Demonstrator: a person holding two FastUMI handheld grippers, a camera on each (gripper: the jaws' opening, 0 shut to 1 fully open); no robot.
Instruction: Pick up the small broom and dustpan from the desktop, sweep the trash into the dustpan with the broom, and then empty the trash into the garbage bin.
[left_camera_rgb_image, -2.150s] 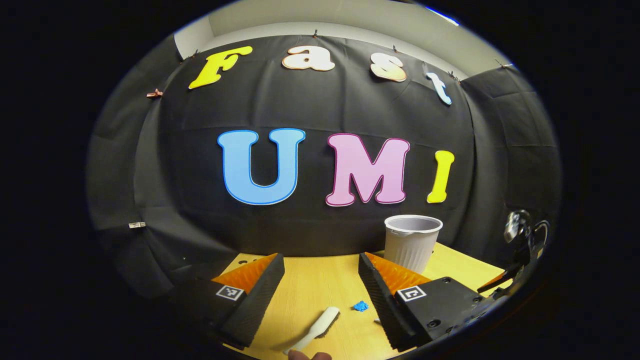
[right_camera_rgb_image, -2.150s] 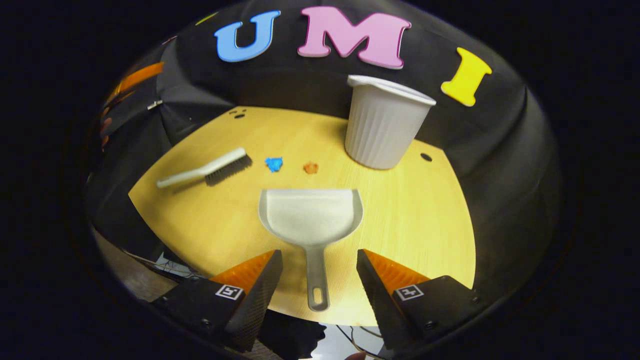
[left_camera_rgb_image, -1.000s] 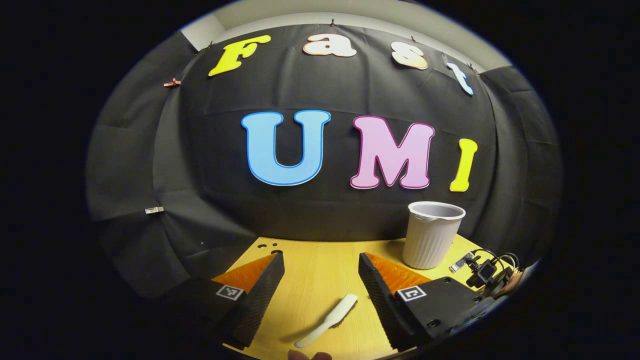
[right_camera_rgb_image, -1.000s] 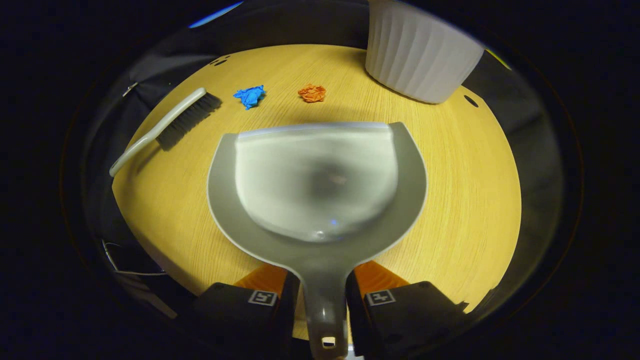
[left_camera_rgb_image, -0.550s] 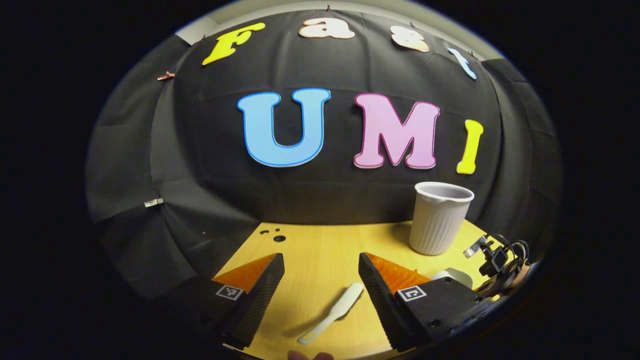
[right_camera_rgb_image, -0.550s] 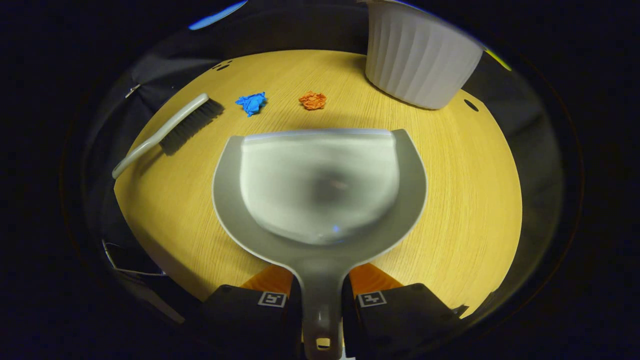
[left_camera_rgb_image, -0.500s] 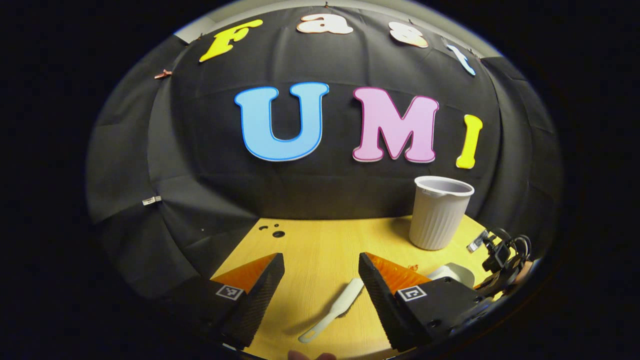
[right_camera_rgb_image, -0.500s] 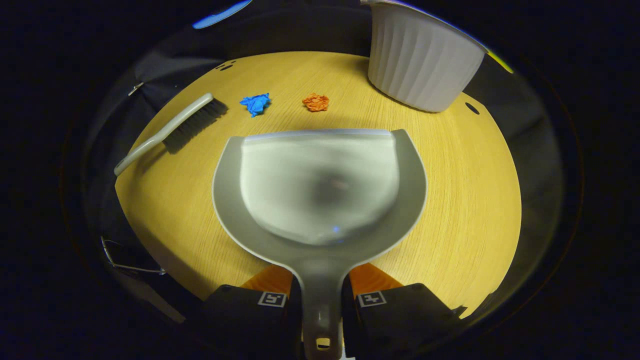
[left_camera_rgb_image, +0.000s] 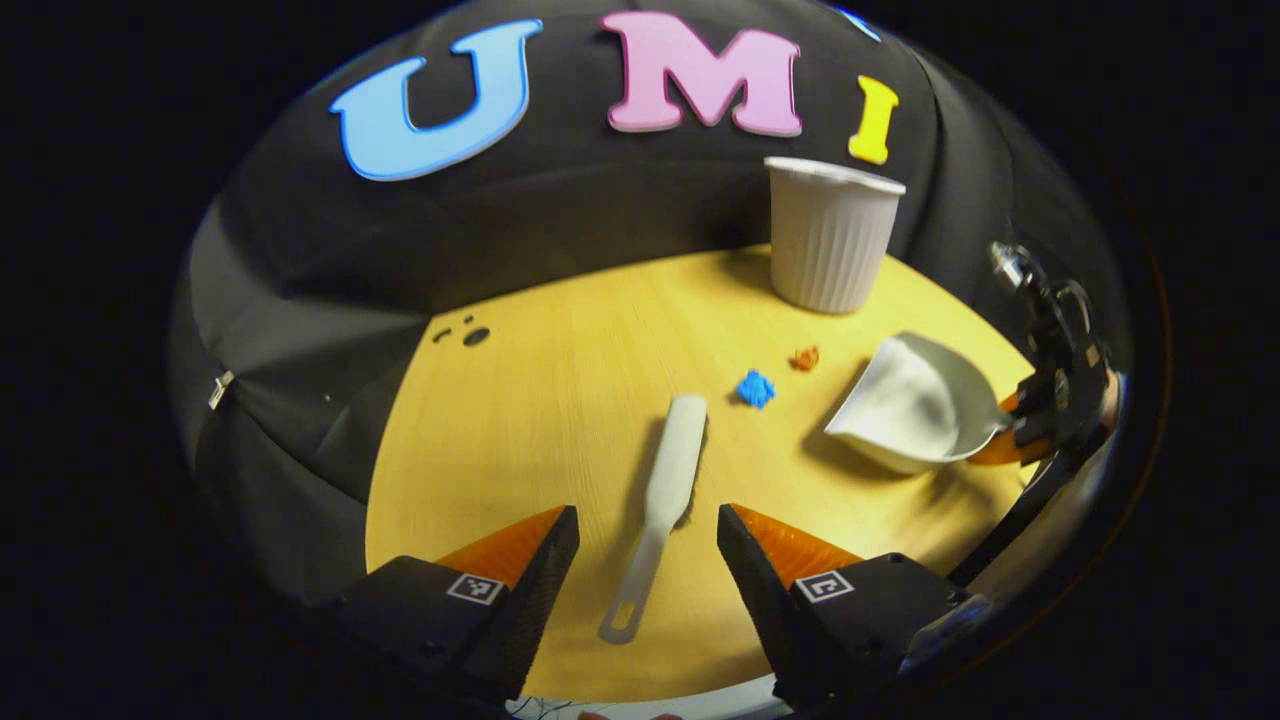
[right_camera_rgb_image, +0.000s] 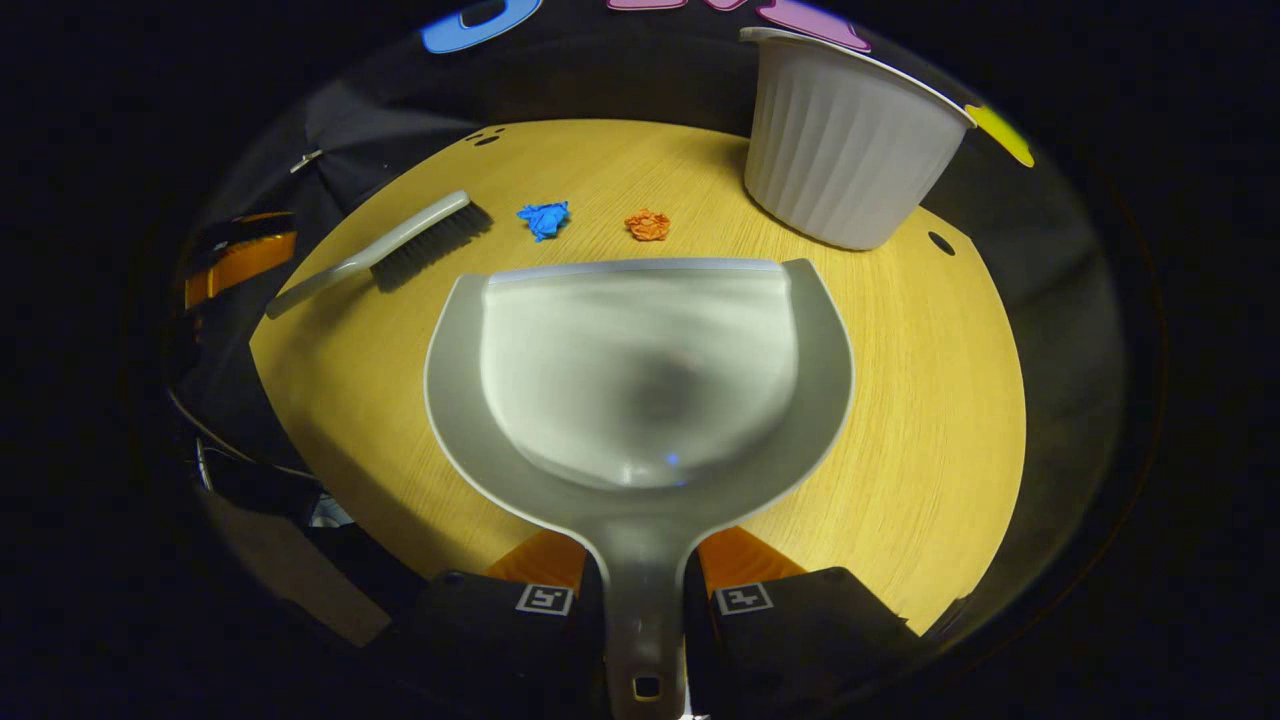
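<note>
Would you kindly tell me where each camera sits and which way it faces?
Left gripper view: rides the open left gripper, looking down over the desk at the broom; right gripper farther off.
Right gripper view: rides the right gripper, shut on the dustpan handle, facing the bin.
Shared: broom, dustpan, bin, blue scrap, orange scrap.

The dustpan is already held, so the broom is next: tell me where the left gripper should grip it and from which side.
Grip the small broom on its thin handle, which points back at the open left gripper and lies between its fingers. Come down from above along the handle's length, closing across its narrow width. The bristle head lies at the far end, nearer the blue scrap.
</note>
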